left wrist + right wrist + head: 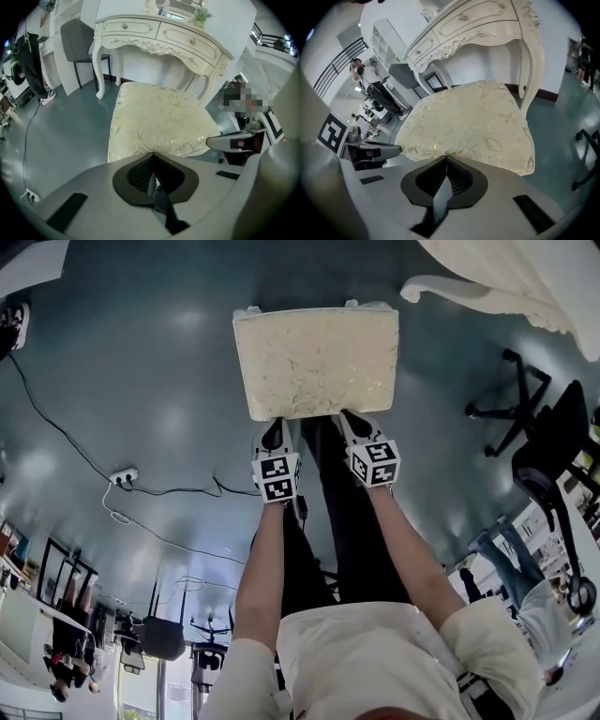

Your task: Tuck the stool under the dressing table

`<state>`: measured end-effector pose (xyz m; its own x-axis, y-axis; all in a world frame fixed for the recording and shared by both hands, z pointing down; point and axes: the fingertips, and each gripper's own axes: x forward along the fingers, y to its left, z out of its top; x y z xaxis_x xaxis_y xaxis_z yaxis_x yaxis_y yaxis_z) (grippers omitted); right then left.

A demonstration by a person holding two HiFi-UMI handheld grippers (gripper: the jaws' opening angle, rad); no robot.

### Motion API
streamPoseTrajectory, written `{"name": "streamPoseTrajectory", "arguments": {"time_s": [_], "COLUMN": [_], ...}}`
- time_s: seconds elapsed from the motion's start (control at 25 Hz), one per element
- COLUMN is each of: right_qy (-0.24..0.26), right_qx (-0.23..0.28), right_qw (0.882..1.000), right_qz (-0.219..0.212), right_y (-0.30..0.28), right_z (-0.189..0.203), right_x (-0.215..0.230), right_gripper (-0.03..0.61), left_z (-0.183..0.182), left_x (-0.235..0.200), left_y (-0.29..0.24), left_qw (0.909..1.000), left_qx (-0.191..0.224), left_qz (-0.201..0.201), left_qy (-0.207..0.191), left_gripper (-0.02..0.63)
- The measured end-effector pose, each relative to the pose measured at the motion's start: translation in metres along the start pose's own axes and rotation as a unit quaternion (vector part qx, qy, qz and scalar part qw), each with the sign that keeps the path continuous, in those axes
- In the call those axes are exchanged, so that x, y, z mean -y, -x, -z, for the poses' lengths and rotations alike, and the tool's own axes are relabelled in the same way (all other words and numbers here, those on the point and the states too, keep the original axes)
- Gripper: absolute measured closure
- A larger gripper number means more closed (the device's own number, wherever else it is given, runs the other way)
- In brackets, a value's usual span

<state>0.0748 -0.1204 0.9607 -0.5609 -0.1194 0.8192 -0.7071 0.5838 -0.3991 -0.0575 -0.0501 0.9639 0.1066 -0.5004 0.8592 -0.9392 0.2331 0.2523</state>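
Observation:
The stool has a cream, gold-patterned cushion and stands on the grey floor just in front of me. The white carved dressing table lies beyond it at the upper right. My left gripper and right gripper sit side by side at the cushion's near edge. In the left gripper view the jaws meet on the edge of the stool's cushion, with the dressing table straight behind. In the right gripper view the jaws pinch the cushion under the table.
A black office chair stands to the right of the stool. A power strip with cables lies on the floor at the left. A grey chair stands left of the dressing table. People are in the background.

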Motion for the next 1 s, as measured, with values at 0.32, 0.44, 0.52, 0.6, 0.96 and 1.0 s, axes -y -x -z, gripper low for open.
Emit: {"name": "streamPoseTrajectory", "arguments": {"time_s": [0.32,0.44,0.52,0.6,0.96,1.0], "right_qy": [-0.001,0.006,0.011,0.018,0.035,0.036], "right_qx": [0.010,0.013,0.013,0.012,0.025,0.027], "right_qw": [1.000,1.000,1.000,1.000,0.999,0.999], "right_qz": [0.016,0.008,0.007,0.010,0.019,0.020], "right_y": [-0.007,-0.014,-0.020,-0.023,-0.034,-0.037], "right_z": [-0.018,-0.032,-0.040,-0.048,-0.082,-0.086], "right_x": [0.000,0.001,0.003,0.006,0.009,0.009], "right_gripper": [0.535,0.535,0.535,0.535,0.535,0.535], "left_z": [-0.018,-0.031,-0.040,-0.046,-0.078,-0.082], "left_x": [-0.008,-0.014,-0.017,-0.018,-0.028,-0.030], "left_y": [-0.006,-0.012,-0.016,-0.021,-0.030,-0.031], "left_qw": [0.9981,0.9981,0.9978,0.9970,0.9940,0.9938], "left_qx": [0.012,0.020,0.024,0.026,0.045,0.047], "left_qz": [-0.032,-0.029,-0.030,-0.034,-0.037,-0.036], "left_qy": [0.051,0.049,0.053,0.064,0.093,0.094], "left_gripper": [0.598,0.598,0.598,0.598,0.598,0.598]}}
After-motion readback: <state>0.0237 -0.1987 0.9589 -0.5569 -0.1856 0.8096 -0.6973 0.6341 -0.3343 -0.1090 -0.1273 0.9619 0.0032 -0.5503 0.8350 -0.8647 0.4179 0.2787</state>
